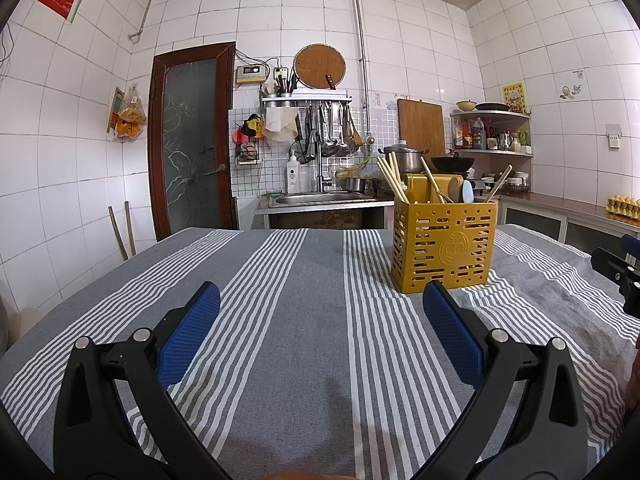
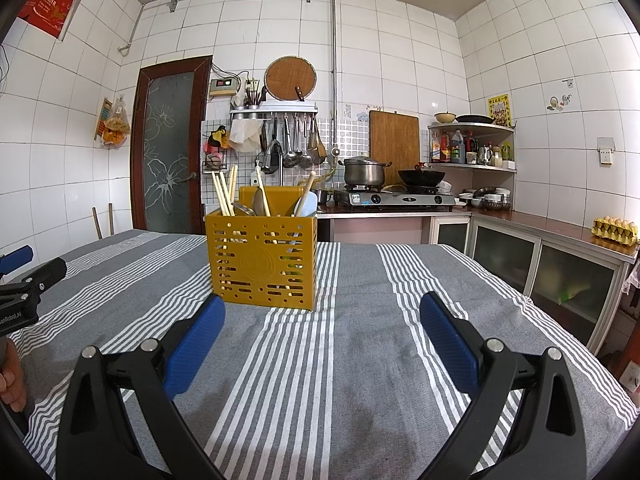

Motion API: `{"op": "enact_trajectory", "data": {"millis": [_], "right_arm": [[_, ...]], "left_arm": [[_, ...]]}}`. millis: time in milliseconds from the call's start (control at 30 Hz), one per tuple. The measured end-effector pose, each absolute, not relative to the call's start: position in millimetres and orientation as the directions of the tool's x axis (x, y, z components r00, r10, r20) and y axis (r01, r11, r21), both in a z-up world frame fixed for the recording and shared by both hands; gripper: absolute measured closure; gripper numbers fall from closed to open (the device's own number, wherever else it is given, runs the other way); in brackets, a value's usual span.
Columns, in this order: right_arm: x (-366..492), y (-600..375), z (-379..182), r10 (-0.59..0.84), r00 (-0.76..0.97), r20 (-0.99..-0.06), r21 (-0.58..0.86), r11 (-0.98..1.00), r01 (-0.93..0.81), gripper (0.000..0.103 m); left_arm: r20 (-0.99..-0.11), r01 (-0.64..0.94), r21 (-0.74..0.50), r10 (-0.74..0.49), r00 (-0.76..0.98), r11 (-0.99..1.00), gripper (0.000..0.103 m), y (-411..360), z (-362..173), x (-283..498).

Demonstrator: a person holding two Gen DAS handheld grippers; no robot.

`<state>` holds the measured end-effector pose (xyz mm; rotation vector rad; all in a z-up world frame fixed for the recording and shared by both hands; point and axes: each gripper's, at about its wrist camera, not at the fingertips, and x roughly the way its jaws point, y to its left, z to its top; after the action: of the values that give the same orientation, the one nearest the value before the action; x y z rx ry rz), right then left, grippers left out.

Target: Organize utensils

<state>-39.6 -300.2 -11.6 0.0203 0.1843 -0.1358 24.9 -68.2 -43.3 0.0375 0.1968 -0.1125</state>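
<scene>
Striped tablecloth (image 2: 340, 360); caddy (image 2: 262, 262) beyond right claw (image 2: 322, 312).

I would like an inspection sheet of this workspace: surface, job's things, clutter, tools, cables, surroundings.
Surface: table under a grey cloth with white stripes, lying flat.
Job's things: yellow slotted utensil holder upright on the cloth, holding wooden chopsticks, a metal spoon and a pale blue spoon.
Clutter: nothing seen on the cloth besides the holder.
Tools: left tool open, empty; right tool open, empty; both in front of the holder, apart from it.
Cables: wires on the wall beside the door; none on the table.
Surroundings: tiled kitchen, sink, gas stove with pot and wok, egg tray on the counter.
</scene>
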Motion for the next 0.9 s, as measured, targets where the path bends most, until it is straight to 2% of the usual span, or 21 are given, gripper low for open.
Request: {"op": "enact_trajectory", "data": {"millis": [900], "right_arm": [[-39.5, -300.2, -11.6, -0.132, 0.974, -0.185, 0.009, 0.991, 0.136, 0.007]], "left_arm": [[-0.202, 0.117, 0.028, -0.109, 0.973, 0.993, 0.005, -69.8, -44.6, 26.7]]}}
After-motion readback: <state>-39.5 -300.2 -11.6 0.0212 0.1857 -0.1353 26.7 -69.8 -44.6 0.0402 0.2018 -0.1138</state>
